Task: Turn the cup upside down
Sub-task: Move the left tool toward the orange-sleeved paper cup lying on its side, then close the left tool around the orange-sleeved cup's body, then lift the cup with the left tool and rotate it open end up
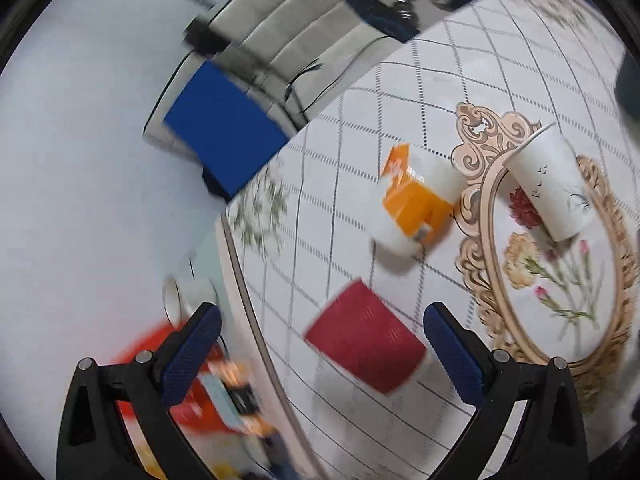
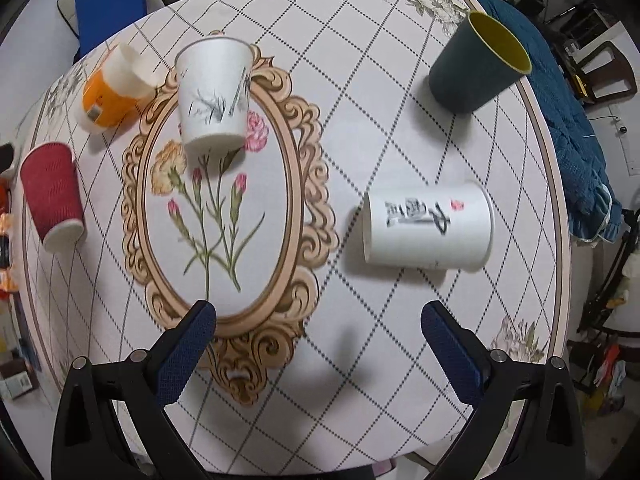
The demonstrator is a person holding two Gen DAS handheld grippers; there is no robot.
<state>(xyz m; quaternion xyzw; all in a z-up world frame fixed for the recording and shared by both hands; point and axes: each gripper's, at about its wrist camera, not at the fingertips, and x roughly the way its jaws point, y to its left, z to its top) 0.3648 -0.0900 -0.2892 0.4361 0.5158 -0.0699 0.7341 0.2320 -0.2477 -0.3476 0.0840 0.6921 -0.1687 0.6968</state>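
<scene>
Several paper cups stand on a round table with a flowered cloth [image 2: 360,80]. A red ribbed cup [image 2: 52,196] stands upside down at the left edge; it also shows in the left wrist view [image 1: 366,340], between my left gripper's fingers. A white cup with grey ink marks [image 2: 214,94] stands upside down; it shows in the left view too [image 1: 550,184]. An orange and white cup [image 2: 110,86] [image 1: 416,200] is upside down. A white cup with black characters [image 2: 428,228] lies on its side. A dark grey cup with yellow inside [image 2: 480,64] stands upright. My left gripper [image 1: 322,356] and right gripper [image 2: 318,356] are open and empty.
A blue chair [image 2: 110,4] stands beyond the table's far left edge. A blue quilted cloth [image 2: 576,128] lies past the right edge. Red and orange packages [image 1: 192,392] and a tape roll [image 1: 180,300] lie on the floor beside the table.
</scene>
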